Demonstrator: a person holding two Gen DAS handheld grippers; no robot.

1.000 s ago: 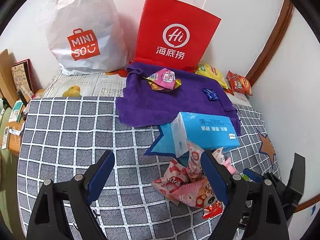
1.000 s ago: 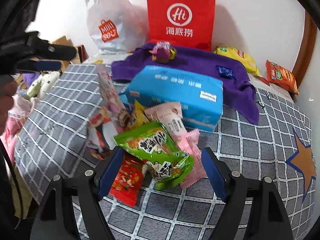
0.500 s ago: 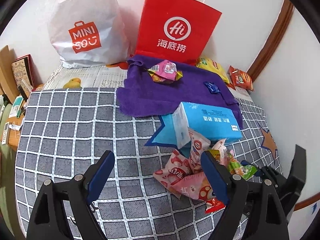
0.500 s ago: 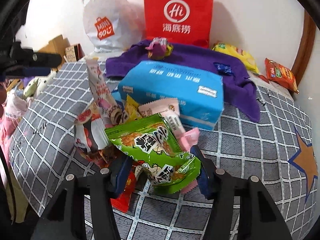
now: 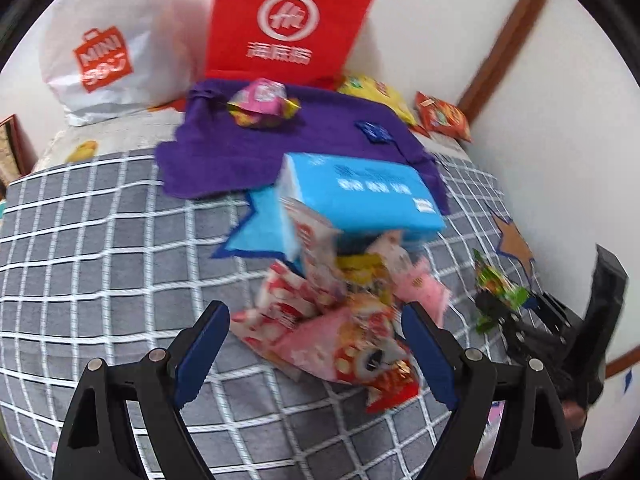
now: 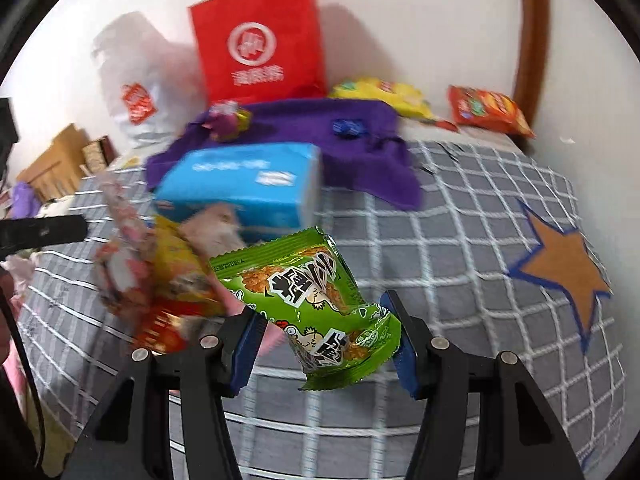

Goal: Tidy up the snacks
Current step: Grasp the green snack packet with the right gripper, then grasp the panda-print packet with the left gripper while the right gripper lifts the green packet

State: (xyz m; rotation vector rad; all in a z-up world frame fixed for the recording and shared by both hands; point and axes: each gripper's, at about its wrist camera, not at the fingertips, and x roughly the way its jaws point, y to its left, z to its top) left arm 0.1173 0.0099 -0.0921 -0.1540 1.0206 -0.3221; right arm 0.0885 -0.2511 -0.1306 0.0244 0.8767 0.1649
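Note:
My right gripper [image 6: 324, 344] is shut on a green snack packet [image 6: 312, 308] and holds it lifted above the grey checked cover; the packet also shows in the left wrist view [image 5: 498, 288]. A pile of pink, red and yellow snack packets [image 5: 344, 320] lies in front of a blue tissue pack [image 5: 360, 196]. My left gripper [image 5: 316, 344] is open and empty, its jaws spread around the near side of the pile. The pile also shows in the right wrist view [image 6: 160, 280], left of the green packet.
A purple towel [image 5: 240, 152] at the back carries a pink-yellow candy bundle [image 5: 262, 104] and a small blue wrapper [image 5: 376, 132]. Behind stand a red paper bag [image 5: 288, 28] and a white plastic bag [image 5: 108, 48]. Yellow [image 6: 384, 96] and orange [image 6: 488, 110] chip bags lie by the wall.
My right gripper closed on the green packet and lifted it up and to the right, off the pile. My left gripper moved closer to the pile and stayed open.

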